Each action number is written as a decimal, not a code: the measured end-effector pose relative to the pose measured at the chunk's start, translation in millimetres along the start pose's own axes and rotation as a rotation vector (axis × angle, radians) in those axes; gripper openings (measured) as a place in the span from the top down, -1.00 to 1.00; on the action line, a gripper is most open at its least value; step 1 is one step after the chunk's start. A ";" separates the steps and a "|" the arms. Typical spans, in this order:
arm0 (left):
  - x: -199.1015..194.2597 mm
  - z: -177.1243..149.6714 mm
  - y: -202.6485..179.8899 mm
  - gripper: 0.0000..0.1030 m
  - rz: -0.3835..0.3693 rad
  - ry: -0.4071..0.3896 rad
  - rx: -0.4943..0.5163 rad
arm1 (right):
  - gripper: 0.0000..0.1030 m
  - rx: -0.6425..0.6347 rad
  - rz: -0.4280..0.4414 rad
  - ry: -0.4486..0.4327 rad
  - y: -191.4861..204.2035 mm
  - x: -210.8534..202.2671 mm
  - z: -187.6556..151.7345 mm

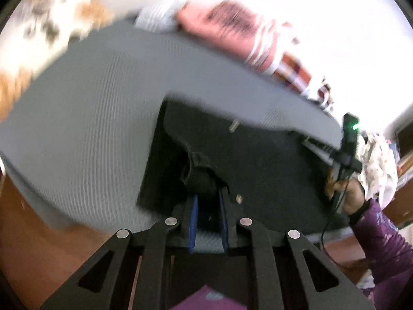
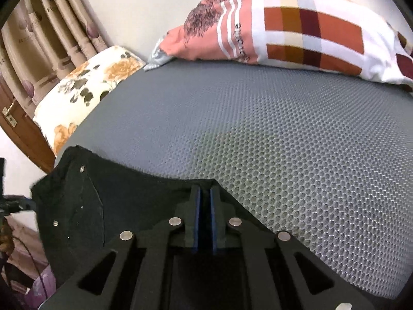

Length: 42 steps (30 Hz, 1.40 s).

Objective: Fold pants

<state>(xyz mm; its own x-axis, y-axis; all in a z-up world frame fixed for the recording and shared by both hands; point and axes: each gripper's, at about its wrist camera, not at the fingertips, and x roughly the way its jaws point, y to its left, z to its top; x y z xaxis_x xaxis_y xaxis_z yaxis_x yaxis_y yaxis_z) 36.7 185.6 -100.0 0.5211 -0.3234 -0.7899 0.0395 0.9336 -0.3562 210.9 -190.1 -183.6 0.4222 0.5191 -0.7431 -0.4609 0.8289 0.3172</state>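
Observation:
Dark pants (image 1: 258, 160) lie on a grey honeycomb mat (image 1: 103, 103), with metal rivets showing on the cloth. My left gripper (image 1: 207, 193) is shut on a bunched fold of the pants, which is squeezed between its blue pads. In the right wrist view the pants (image 2: 77, 206) hang over the mat's (image 2: 284, 142) near left corner. My right gripper (image 2: 204, 191) is shut on their edge, its pads nearly touching. A hand (image 1: 353, 196) in a purple sleeve holds that gripper at the far right of the left wrist view, which is motion-blurred.
A checked and striped pillow (image 2: 296, 31) lies along the mat's far edge. A floral cushion (image 2: 85, 87) sits at its far left corner, with curtains (image 2: 51, 25) and a wooden door (image 2: 15, 129) behind. Brown floor (image 1: 38, 232) shows below the mat.

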 end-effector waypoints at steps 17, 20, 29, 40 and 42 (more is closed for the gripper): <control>35.5 -24.4 24.3 0.61 0.127 0.005 0.051 | 0.92 0.080 -0.054 -0.060 -9.3 -1.1 6.0; 54.3 -33.8 39.5 0.60 0.123 0.061 -0.005 | 0.90 0.088 -0.061 -0.022 -11.6 7.9 10.1; 50.5 -36.2 44.3 -0.29 0.232 0.025 0.022 | 0.32 0.372 0.068 -0.102 -62.7 -35.8 -4.8; 47.9 -34.5 47.7 -0.56 0.256 0.023 -0.006 | 0.40 0.199 0.018 0.031 -13.9 -116.6 -139.1; 38.7 -29.6 42.8 -0.59 0.298 0.017 -0.010 | 0.37 0.219 -0.036 0.011 -17.2 -139.1 -158.8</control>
<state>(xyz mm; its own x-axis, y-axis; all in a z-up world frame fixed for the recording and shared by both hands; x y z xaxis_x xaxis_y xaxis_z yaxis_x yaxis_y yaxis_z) 33.3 208.5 -160.5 0.4942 -0.0383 -0.8685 -0.1213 0.9862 -0.1126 36.0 -309.7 -179.2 0.4266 0.4872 -0.7620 -0.2644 0.8729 0.4101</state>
